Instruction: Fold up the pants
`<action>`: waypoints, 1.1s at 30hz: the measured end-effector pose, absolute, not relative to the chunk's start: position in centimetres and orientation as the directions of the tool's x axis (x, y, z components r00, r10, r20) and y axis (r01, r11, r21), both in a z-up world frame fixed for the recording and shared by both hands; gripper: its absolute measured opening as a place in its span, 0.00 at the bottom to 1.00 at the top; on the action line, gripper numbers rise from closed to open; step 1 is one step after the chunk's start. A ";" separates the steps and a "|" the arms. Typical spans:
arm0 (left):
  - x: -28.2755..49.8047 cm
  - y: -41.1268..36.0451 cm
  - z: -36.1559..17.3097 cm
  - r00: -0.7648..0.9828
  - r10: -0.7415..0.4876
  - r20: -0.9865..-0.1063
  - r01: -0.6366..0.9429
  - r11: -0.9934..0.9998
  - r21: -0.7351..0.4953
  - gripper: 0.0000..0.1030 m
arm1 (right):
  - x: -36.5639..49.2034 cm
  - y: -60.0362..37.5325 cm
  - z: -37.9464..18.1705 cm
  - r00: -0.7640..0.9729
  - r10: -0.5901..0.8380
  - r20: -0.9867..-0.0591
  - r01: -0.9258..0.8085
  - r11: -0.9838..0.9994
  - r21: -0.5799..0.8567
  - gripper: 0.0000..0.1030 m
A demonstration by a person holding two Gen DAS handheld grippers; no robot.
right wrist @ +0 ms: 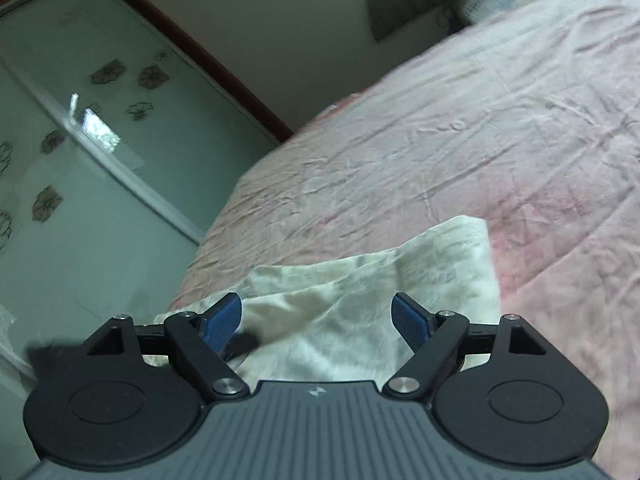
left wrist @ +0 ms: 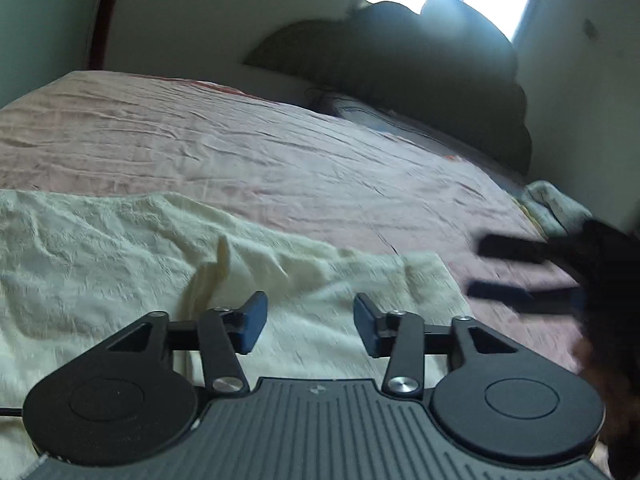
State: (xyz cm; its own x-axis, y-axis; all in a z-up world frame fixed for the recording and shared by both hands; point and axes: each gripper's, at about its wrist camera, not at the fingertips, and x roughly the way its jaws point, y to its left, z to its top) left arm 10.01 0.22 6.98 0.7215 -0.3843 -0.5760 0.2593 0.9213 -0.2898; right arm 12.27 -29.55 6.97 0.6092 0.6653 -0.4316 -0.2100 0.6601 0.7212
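My left tongs & right tongs both gape, nothing clamped. Cream pants lie flat on bed, prob. so I can crease them.

Cream pants are seen at lower centre on the pink bed; right gripper jaws spread, empty.
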 end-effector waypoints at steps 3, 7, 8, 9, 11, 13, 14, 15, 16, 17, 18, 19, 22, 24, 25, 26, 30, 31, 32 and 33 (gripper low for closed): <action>9.0 -1.0 5.5 0.679 -0.397 -0.617 0.308 0.918 -0.251 0.50 | 16.0 -29.8 5.0 0.572 0.651 -0.499 -0.125 0.670 0.732 0.80; 9.2 -1.2 3.0 0.672 -0.387 -0.631 0.294 0.922 -0.253 0.50 | 18.6 -30.1 2.0 0.538 0.666 -0.517 -0.094 0.657 0.748 0.80; 9.0 -1.3 2.8 0.683 -0.384 -0.622 0.301 0.923 -0.239 0.51 | 18.8 -30.4 1.7 0.532 0.678 -0.508 -0.083 0.639 0.765 0.80; 8.9 -1.5 2.7 0.690 -0.381 -0.615 0.302 0.924 -0.233 0.51 | 18.8 -30.7 1.6 0.528 0.683 -0.505 -0.070 0.627 0.775 0.79; 8.9 -1.7 2.9 0.689 -0.372 -0.622 0.298 0.928 -0.225 0.51 | 18.6 -30.5 1.9 0.528 0.672 -0.520 -0.075 0.646 0.759 0.79; 8.7 -1.4 3.6 0.680 -0.377 -0.629 0.280 0.926 -0.252 0.51 | 17.6 -30.0 2.9 0.546 0.630 -0.552 -0.060 0.687 0.724 0.79; 8.3 -0.9 4.0 0.685 -0.381 -0.621 0.271 0.924 -0.269 0.52 | 16.7 -29.6 3.5 0.553 0.617 -0.560 -0.074 0.705 0.705 0.80; 7.8 -0.6 4.3 0.694 -0.376 -0.614 0.265 0.926 -0.268 0.53 | 15.7 -29.3 4.2 0.556 0.614 -0.560 -0.106 0.721 0.685 0.80; 7.2 -0.2 4.6 0.700 -0.374 -0.609 0.272 0.927 -0.257 0.56 | 14.3 -29.0 4.6 0.558 0.619 -0.553 -0.138 0.727 0.673 0.80; 6.8 0.0 4.6 0.697 -0.380 -0.608 0.285 0.925 -0.252 0.59 | 12.8 -28.9 4.9 0.555 0.630 -0.544 -0.164 0.724 0.670 0.80; 6.6 0.1 4.2 0.691 -0.390 -0.609 0.298 0.921 -0.252 0.59 | 11.4 -28.5 4.8 0.540 0.645 -0.541 -0.189 0.719 0.669 0.80; 6.6 0.2 3.8 0.692 -0.394 -0.605 0.306 0.919 -0.249 0.59 | 10.3 -28.2 4.7 0.523 0.655 -0.545 -0.204 0.717 0.666 0.80; 7.3 -0.1 3.5 0.690 -0.402 -0.602 0.302 0.916 -0.265 0.59 | 8.4 -27.2 3.1 0.525 0.632 -0.570 -0.235 0.751 0.617 0.80; 7.3 0.5 4.2 0.687 -0.416 -0.596 0.278 0.908 -0.314 0.59 | 8.1 -26.6 3.6 0.543 0.600 -0.587 -0.214 0.775 0.594 0.80; 6.9 1.2 4.6 0.696 -0.425 -0.579 0.278 0.903 -0.328 0.59 | 8.0 -26.2 4.4 0.546 0.580 -0.604 -0.200 0.791 0.579 0.80; 6.1 2.1 5.1 0.717 -0.416 -0.559 0.272 0.906 -0.324 0.60 | 7.6 -25.6 5.1 0.557 0.579 -0.596 -0.222 0.795 0.565 0.81; 2.4 7.3 6.7 0.809 -0.297 -0.508 0.169 0.944 -0.282 0.68 | 5.7 -21.4 8.2 0.588 0.583 -0.561 -0.404 0.812 0.421 0.81; 1.5 8.8 7.1 0.825 -0.251 -0.506 0.123 0.954 -0.272 0.69 | 5.5 -19.9 8.5 0.578 0.591 -0.563 -0.447 0.806 0.387 0.81; 0.9 10.3 7.6 0.839 -0.202 -0.504 0.075 0.962 -0.262 0.69 | 5.5 -18.7 8.5 0.564 0.598 -0.569 -0.473 0.799 0.370 0.81; 0.3 11.8 7.9 0.850 -0.155 -0.503 0.027 0.967 -0.252 0.69 | 5.6 -17.4 8.4 0.549 0.604 -0.578 -0.494 0.792 0.358 0.81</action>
